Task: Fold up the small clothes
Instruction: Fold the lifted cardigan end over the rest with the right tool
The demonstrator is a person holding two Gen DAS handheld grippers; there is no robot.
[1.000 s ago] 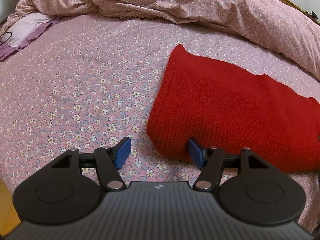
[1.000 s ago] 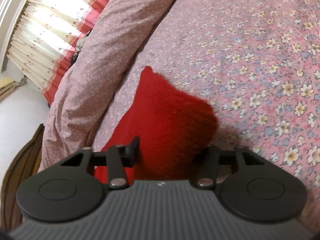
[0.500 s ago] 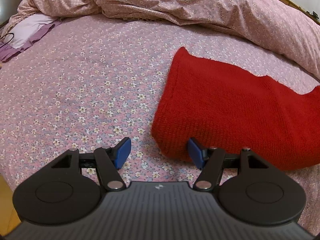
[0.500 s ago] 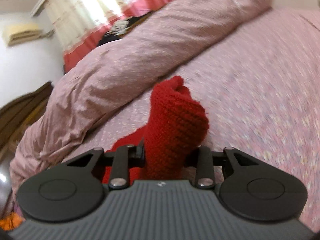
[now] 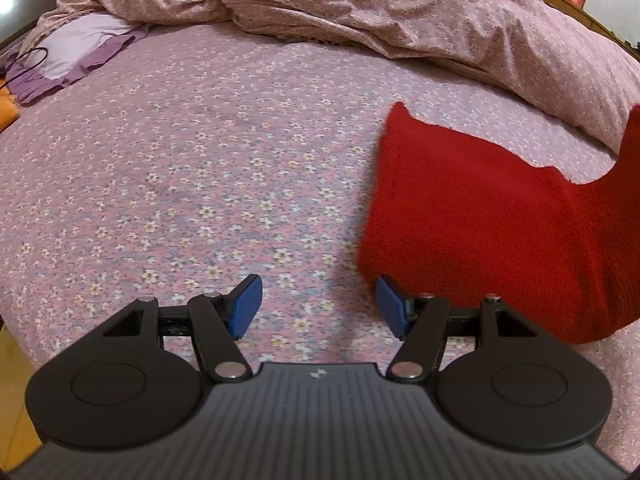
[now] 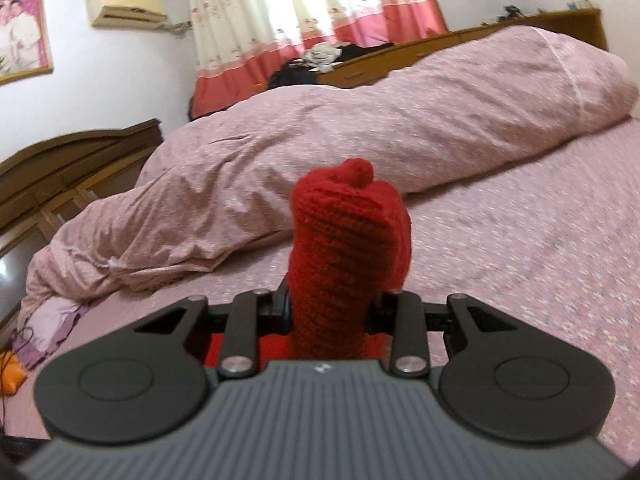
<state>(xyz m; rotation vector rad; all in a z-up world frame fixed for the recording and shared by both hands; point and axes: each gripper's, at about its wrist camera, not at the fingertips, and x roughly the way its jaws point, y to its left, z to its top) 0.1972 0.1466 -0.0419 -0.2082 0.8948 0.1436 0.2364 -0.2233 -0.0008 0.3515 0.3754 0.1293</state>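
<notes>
The knitted garment (image 5: 492,216) lies on the bed (image 5: 224,168), to the right of the left gripper (image 5: 318,304), its near corner just beside that gripper's right finger. Behind the garment, the rolled duvet (image 5: 420,12) runs along the bed's far side. The pillow (image 5: 76,44) sits at the bed's far left, left of the duvet. The garment's right end rises off the bed, held in the right gripper (image 6: 328,312).

The right tongs (image 6: 329,312) have lifted the red knit's (image 6: 344,256) corner higher off the bed, bunching it upright.
</notes>
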